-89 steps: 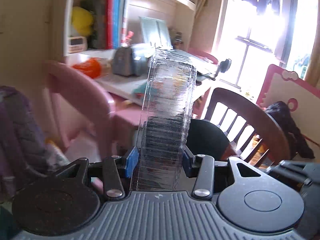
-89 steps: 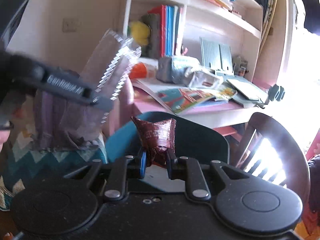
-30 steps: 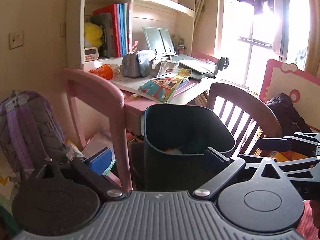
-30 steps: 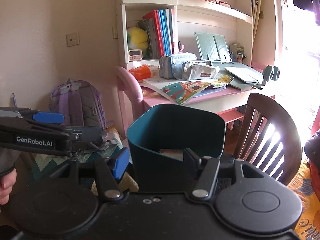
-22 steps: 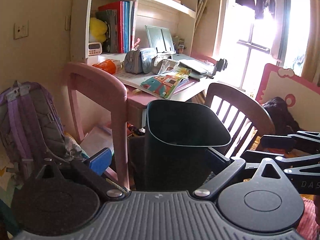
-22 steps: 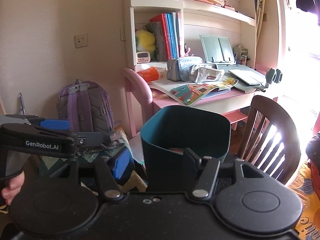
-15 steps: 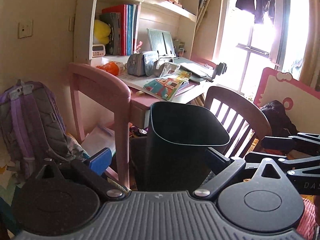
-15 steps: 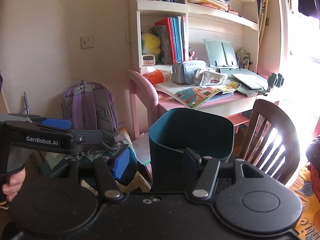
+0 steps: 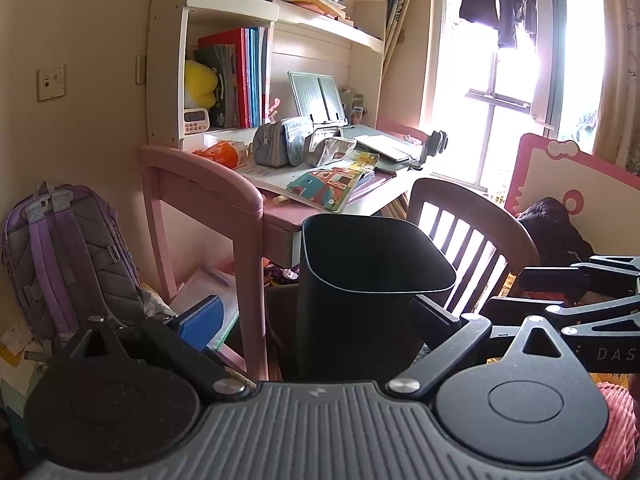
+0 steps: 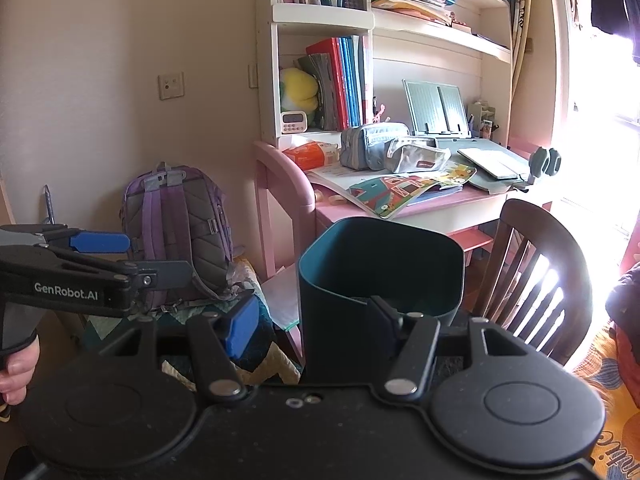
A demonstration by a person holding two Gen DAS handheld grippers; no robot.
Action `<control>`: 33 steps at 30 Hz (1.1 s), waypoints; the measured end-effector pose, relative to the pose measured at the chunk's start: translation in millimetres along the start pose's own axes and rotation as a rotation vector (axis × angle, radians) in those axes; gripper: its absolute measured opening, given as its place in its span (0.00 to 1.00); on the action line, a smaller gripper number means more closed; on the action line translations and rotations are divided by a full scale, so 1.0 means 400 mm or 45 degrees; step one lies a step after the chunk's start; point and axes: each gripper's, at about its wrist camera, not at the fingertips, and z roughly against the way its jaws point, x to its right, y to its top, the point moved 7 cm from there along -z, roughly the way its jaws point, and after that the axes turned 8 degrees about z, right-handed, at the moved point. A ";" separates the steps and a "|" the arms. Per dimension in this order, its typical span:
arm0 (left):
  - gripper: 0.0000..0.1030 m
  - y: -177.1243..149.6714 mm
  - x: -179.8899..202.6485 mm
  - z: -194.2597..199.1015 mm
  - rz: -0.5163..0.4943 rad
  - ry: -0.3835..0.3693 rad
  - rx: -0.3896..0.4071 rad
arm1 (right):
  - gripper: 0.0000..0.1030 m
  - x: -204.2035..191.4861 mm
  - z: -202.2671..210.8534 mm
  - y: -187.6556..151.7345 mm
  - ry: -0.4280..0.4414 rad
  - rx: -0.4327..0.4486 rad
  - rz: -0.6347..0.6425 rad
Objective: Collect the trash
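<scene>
Child's study bedroom at home, pink desk under bookshelves, purple backpack, wooden chair

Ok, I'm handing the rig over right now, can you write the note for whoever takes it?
Left gripper: open, empty.
Right gripper: open, empty.
Bin: upright by the pink desk, just ahead of both grippers.
Done: the clear container and brown wrapper held moments ago are out of the jaws; the bin's contents are not visible from here.
Left: possibly the orange packet on the desk; check for more.
</scene>
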 end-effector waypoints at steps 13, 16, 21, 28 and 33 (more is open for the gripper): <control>0.97 -0.010 0.013 0.001 -0.054 -0.005 0.022 | 0.58 0.006 0.009 0.005 -0.004 0.003 -0.030; 0.97 -0.011 0.015 0.002 -0.060 -0.006 0.025 | 0.58 0.003 0.009 0.005 0.000 0.006 -0.033; 0.97 -0.012 0.017 0.007 -0.066 -0.011 0.031 | 0.58 -0.006 0.011 0.000 0.015 0.010 -0.026; 0.97 -0.016 0.018 0.011 -0.060 -0.023 0.029 | 0.58 -0.023 0.016 0.002 0.028 0.015 -0.007; 0.97 -0.019 0.021 0.010 -0.063 -0.027 0.023 | 0.58 -0.029 0.019 -0.002 0.038 0.017 0.002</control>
